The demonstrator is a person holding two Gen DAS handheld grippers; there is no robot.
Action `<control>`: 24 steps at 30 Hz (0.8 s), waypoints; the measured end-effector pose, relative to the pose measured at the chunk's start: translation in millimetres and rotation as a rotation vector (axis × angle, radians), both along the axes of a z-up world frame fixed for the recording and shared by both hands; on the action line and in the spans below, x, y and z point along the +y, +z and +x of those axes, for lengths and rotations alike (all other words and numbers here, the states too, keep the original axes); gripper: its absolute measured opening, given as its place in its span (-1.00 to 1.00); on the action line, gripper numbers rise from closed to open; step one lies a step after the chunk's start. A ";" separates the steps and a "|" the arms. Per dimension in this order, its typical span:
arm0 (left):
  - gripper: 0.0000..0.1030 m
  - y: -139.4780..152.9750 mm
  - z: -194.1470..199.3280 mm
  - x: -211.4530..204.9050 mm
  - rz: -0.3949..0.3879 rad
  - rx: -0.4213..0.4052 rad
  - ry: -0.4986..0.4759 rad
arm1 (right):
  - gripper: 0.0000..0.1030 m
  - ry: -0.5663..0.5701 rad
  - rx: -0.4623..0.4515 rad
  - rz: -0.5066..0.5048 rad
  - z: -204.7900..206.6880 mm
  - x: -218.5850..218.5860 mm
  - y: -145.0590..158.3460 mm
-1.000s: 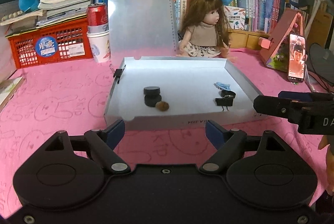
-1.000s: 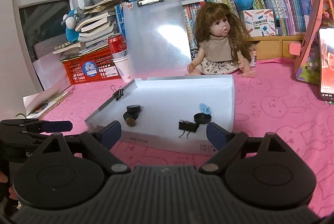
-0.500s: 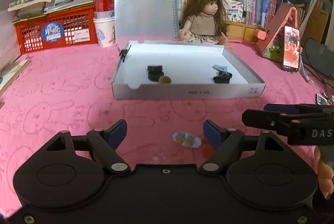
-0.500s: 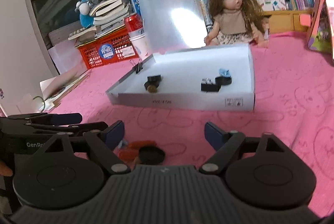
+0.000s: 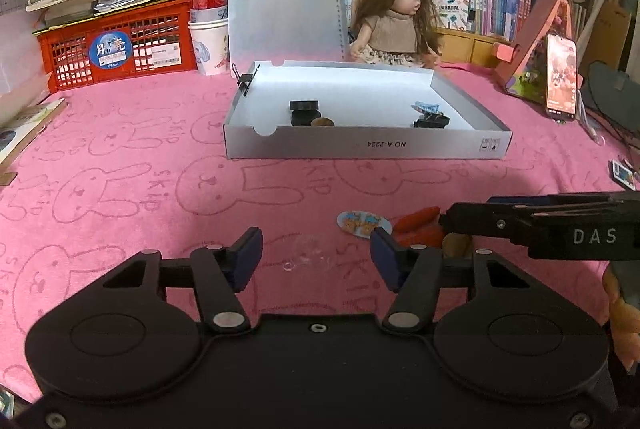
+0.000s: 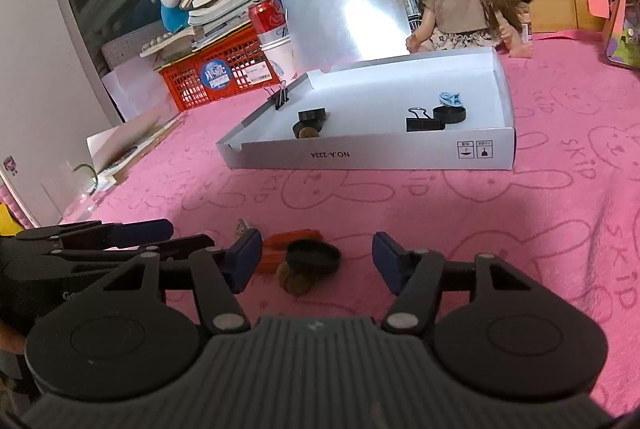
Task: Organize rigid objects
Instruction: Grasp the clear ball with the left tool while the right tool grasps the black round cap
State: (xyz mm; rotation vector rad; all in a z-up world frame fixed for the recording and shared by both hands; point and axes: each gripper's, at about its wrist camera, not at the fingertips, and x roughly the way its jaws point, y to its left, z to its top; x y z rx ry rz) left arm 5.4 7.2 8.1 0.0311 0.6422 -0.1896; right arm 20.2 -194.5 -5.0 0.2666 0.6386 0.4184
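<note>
Right wrist view: right gripper (image 6: 316,261) half-wide, closing around nothing yet; black cap (image 6: 313,256) likely light, stiff, best pinched across rim.

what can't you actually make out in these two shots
- Right wrist view: brown disc is half under the black cap; what it is stays unclear.
- Left wrist view: orange piece is partly behind the right gripper.
- Left wrist view: sticker print is too small to read.
- Left wrist view: box front wall hides the binder clip's base.
</note>
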 end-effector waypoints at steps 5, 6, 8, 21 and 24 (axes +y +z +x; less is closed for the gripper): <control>0.08 -5.8 6.3 1.4 -0.016 0.032 0.014 | 0.17 0.003 0.007 -0.014 1.1 3.9 -1.9; 0.07 -7.2 8.4 2.4 -0.029 0.044 0.013 | 0.12 0.002 0.008 -0.019 1.3 5.0 -2.4; 0.02 -9.0 10.5 3.9 -0.044 0.045 0.025 | 0.03 -0.004 0.010 -0.033 2.2 7.4 -3.5; -0.50 -5.5 10.2 3.7 -0.049 0.024 0.046 | -0.29 -0.015 -0.068 -0.124 -8.9 18.4 4.8; -0.50 -3.5 9.2 1.7 -0.049 0.022 0.042 | -0.29 -0.023 -0.086 -0.145 -10.7 19.0 7.7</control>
